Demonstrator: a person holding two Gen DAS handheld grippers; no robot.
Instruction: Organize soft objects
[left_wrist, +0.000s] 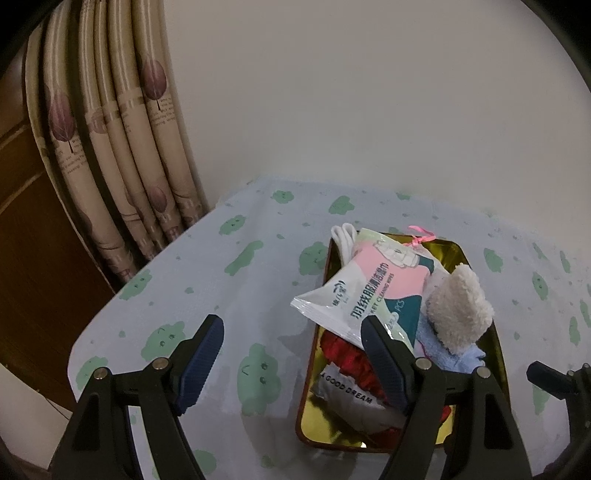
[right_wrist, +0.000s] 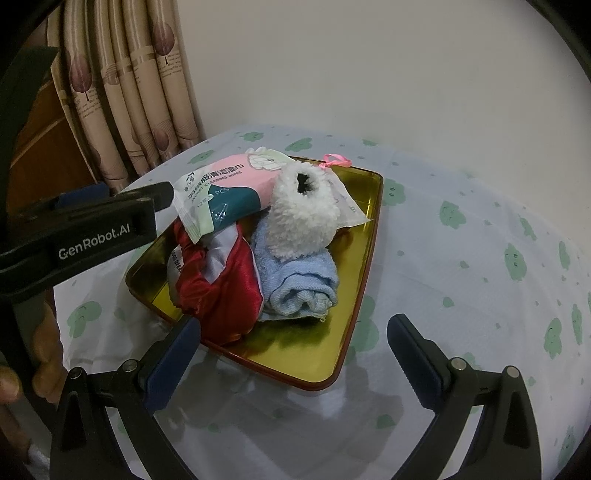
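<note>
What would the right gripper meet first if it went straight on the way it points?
Probably the near rim of the gold tray, then the blue towel. The right gripper is open and empty; depth is uncertain.

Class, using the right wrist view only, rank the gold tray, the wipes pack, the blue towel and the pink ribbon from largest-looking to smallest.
1. Gold tray
2. Wipes pack and blue towel: too alike to rank
3. Pink ribbon
</note>
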